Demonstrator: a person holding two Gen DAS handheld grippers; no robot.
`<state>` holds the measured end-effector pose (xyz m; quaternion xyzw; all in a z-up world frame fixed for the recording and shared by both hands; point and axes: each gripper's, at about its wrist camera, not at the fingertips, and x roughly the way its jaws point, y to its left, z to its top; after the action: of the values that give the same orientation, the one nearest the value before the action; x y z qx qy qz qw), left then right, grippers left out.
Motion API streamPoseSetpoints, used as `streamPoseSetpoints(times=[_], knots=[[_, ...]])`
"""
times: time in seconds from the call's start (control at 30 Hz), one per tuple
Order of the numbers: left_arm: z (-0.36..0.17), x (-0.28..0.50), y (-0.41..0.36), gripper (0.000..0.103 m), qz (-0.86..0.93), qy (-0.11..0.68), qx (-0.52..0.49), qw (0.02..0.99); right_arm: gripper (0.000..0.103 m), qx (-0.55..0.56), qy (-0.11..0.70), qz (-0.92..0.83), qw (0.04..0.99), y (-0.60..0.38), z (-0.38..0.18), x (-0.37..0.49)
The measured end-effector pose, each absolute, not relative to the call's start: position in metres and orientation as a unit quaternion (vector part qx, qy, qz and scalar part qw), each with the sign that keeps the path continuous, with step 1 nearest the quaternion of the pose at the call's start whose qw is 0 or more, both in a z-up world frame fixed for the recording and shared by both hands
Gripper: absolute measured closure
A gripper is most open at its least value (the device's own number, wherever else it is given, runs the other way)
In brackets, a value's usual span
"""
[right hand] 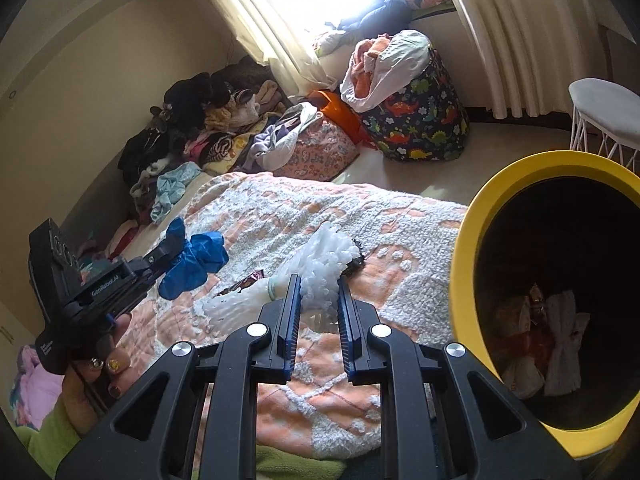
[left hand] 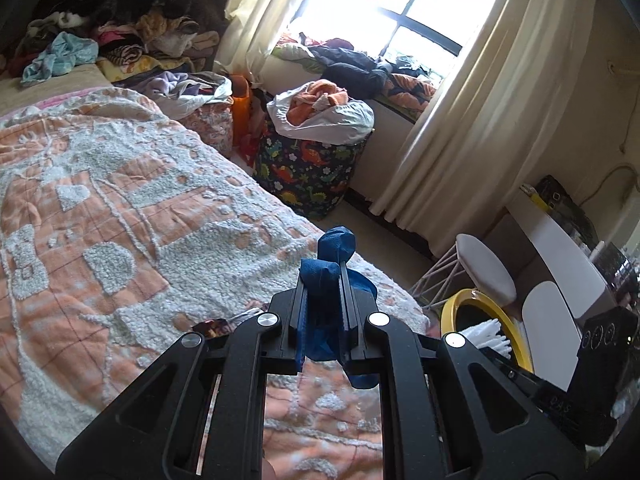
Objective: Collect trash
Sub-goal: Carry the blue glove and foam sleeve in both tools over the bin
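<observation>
My left gripper [left hand: 323,276] is shut on a crumpled blue shoe cover [left hand: 326,270] and holds it above the orange and white bedspread [left hand: 120,200]; the cover also shows in the right wrist view [right hand: 196,260]. My right gripper [right hand: 318,284] is shut on white foam netting [right hand: 320,256] over the bed. A yellow-rimmed trash bin [right hand: 472,240] with trash inside stands at the right, beside the bed; its rim also shows in the left wrist view [left hand: 452,308]. A dark shiny wrapper [right hand: 244,282] lies on the bedspread under the netting.
A dinosaur-print laundry hamper [left hand: 308,172] full of clothes stands by the window. Piled clothes [left hand: 120,20] cover the bed's far end. A white stool [left hand: 484,268] and a white desk [left hand: 560,248] stand near the bin. Curtains [left hand: 460,120] hang at the window.
</observation>
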<state>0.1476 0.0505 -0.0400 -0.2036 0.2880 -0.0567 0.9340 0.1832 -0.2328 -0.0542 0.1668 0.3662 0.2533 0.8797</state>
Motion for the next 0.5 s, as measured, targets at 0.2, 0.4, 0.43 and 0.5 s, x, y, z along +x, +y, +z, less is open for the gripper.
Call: streamPoseSetpoints(times=[0.2, 0.4, 0.43, 0.5], knots=[[-0.038, 0.147, 0.024, 0.095, -0.085, 0.294, -0.183, 0.934, 0.086, 0.186, 0.35, 0.221, 0.891, -0.264, -0.05, 0.186], [-0.035, 0.146, 0.003, 0.095, -0.109, 0.295, -0.167, 0.934, 0.086, 0.202, 0.337, 0.184, 0.901, -0.296, -0.05, 0.188], [-0.034, 0.146, 0.001, 0.095, -0.112, 0.295, -0.165, 0.934, 0.086, 0.204, 0.335, 0.178, 0.902, -0.3, -0.05, 0.187], [-0.033, 0.146, -0.006, 0.095, -0.119, 0.296, -0.16, 0.934, 0.086, 0.21, 0.331, 0.166, 0.905, -0.31, -0.05, 0.187]])
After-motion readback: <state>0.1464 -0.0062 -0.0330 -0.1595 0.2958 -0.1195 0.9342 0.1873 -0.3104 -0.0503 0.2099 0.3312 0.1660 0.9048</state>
